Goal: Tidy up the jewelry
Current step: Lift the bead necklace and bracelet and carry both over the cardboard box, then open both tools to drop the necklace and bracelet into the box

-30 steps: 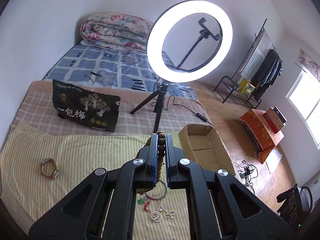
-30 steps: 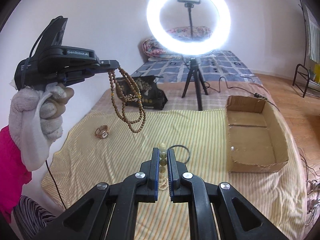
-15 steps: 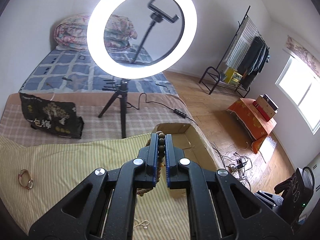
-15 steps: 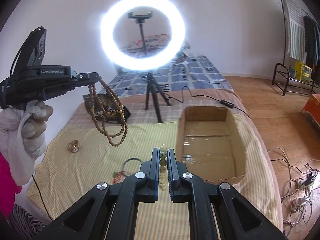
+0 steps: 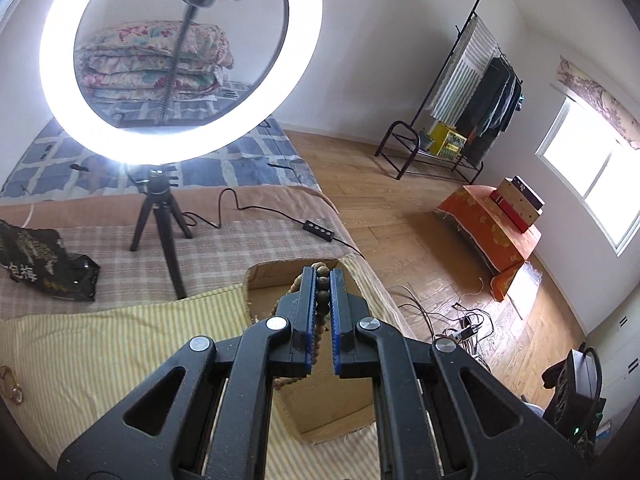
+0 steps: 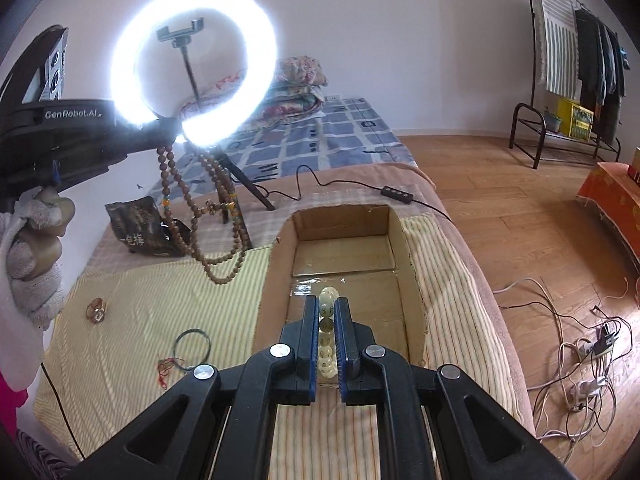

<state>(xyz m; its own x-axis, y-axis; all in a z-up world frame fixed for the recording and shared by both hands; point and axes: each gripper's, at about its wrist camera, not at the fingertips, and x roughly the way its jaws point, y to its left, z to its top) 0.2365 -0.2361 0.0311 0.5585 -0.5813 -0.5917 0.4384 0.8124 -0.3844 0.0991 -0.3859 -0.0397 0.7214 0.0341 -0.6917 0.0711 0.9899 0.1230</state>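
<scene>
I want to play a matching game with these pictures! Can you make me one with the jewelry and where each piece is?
Things:
1. brown bead necklace
2. pale bead bracelet
3. green bangle
4. cardboard box

Places:
A. lying flat on the striped cloth
B. sitting at the bed's edge, open on top
C. dangling from the left gripper
D. pinched in the right gripper

Pairs: 1-C, 2-D, 3-A, 4-B

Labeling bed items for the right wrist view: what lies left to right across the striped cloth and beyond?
Small ring-shaped trinket → dark green bangle → cardboard box → tangle of cables on the wooden floor.
</scene>
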